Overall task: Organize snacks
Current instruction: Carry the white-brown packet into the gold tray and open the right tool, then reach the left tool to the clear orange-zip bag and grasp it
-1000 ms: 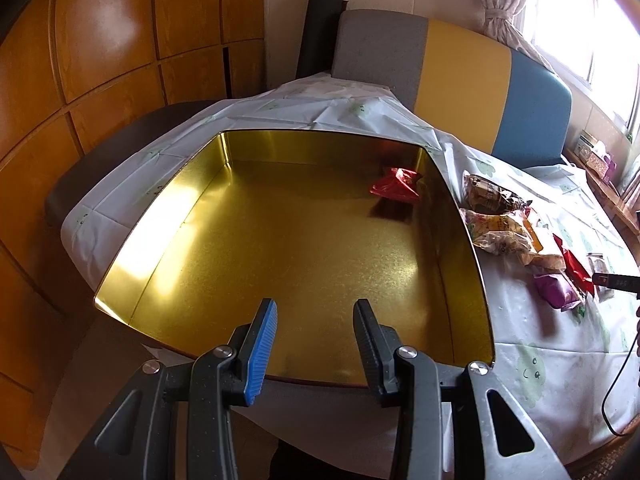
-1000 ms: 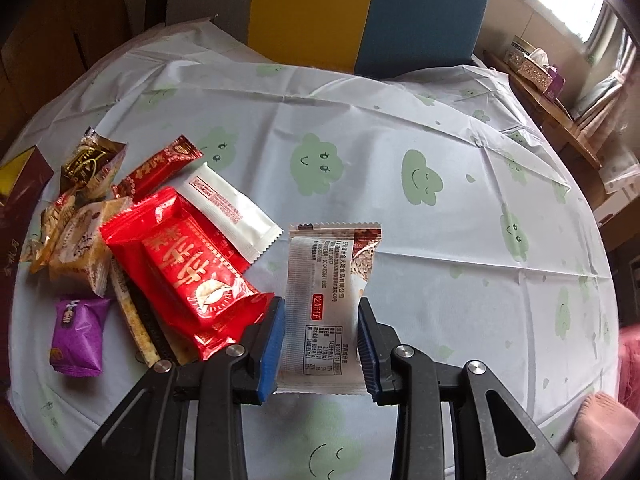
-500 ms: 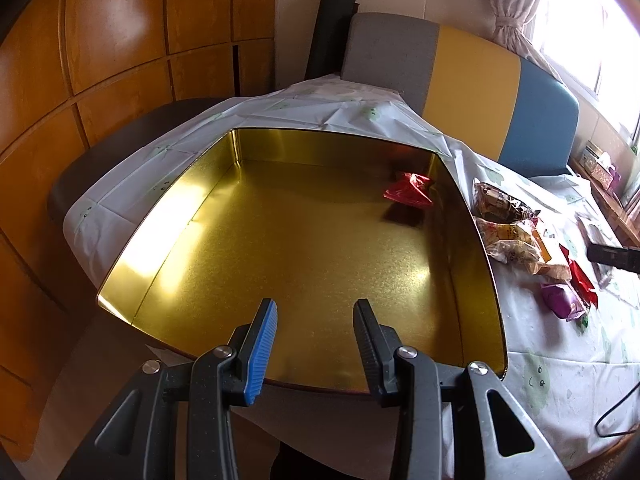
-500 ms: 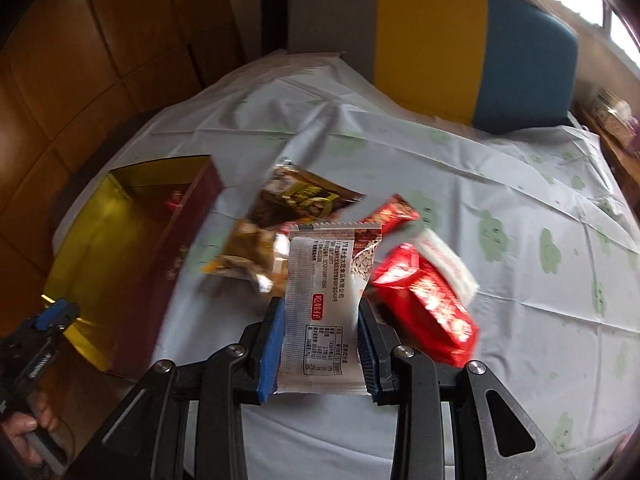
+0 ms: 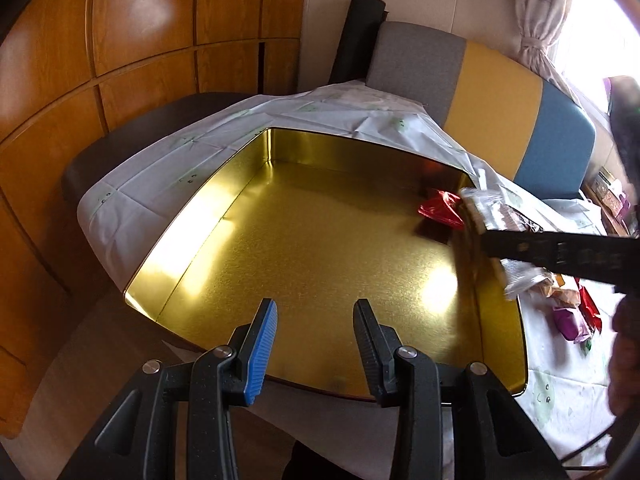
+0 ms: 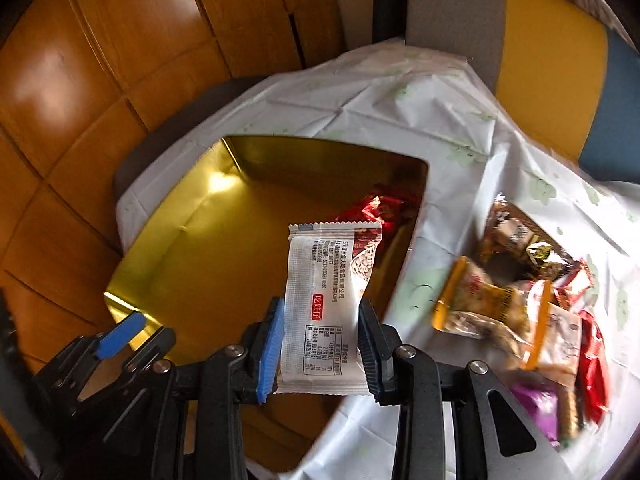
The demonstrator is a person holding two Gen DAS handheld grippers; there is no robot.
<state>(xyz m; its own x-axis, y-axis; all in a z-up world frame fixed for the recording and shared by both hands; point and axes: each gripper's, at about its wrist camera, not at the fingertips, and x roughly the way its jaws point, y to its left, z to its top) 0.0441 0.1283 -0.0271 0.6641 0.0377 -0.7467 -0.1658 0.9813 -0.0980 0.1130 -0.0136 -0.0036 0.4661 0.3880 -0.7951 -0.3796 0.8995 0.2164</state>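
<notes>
A gold tin [image 5: 320, 248] lies open on the table; a red snack packet [image 5: 440, 210] lies in its far right corner. My left gripper [image 5: 314, 334] is open and empty at the tin's near rim. My right gripper [image 6: 320, 332] is shut on a white snack packet [image 6: 328, 280] and holds it in the air over the tin's [image 6: 208, 248] right side. That packet [image 5: 486, 216] and the right gripper's arm show blurred at the right of the left wrist view. The red packet [image 6: 368, 210] shows behind the white one.
A pile of several snack packets [image 6: 520, 300] lies on the white tablecloth [image 6: 400, 92] right of the tin, including a purple one [image 5: 570, 318]. A grey, yellow and blue bench back [image 5: 500, 92] stands behind. Wooden wall panels [image 5: 140, 40] are on the left.
My right gripper has lifted the white packet off the table and carried it left, over the tin. The left gripper has stayed open at the tin's near rim.
</notes>
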